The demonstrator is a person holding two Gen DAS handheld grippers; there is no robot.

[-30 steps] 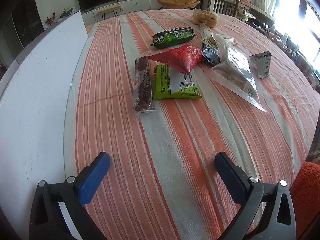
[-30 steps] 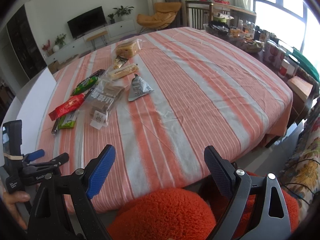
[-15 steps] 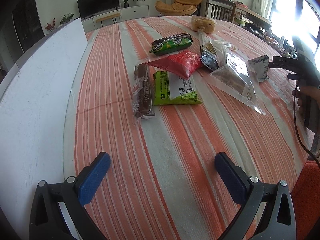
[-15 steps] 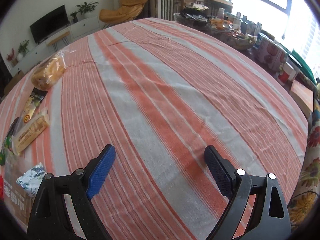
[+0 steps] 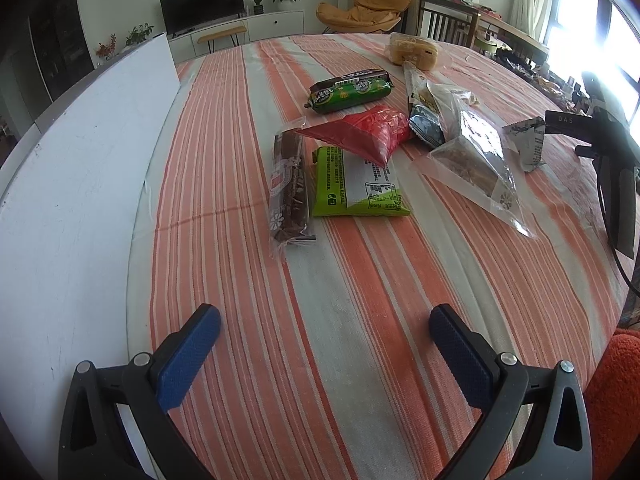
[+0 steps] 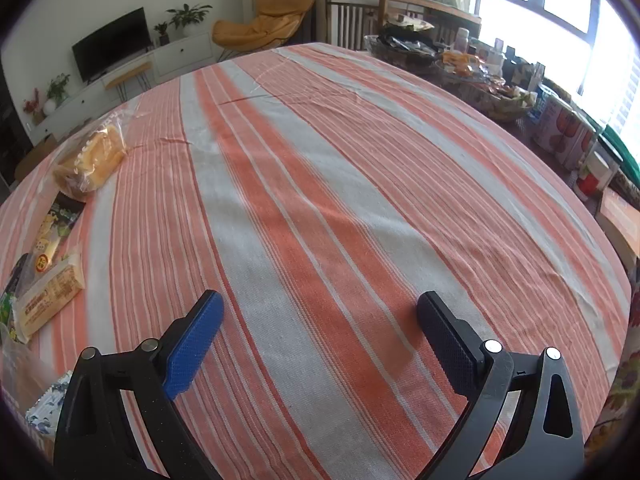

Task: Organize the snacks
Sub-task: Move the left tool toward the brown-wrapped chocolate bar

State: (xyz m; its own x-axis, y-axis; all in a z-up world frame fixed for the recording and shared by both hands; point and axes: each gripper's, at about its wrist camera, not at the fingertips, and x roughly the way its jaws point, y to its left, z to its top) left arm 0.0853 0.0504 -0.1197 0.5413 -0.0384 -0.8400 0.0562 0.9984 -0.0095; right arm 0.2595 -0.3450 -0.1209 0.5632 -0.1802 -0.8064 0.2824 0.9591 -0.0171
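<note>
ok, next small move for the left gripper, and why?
Probably ease the left gripper forward toward the brown bar. It's the nearest snack, lies alone on the cloth beside the green pack, and the jaws stand open and empty, well short of it.

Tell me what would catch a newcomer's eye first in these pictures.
Probably the orange-striped tablecloth filling both views. Next, the snack cluster mid-table in the left view, where a red bag overlaps a lime-green packet. Both grippers hover open and empty: left gripper, right gripper.

Woven cloth tablecloth [image 5: 360, 300] — glossy plastic wrappers [image 5: 360, 136]
</note>
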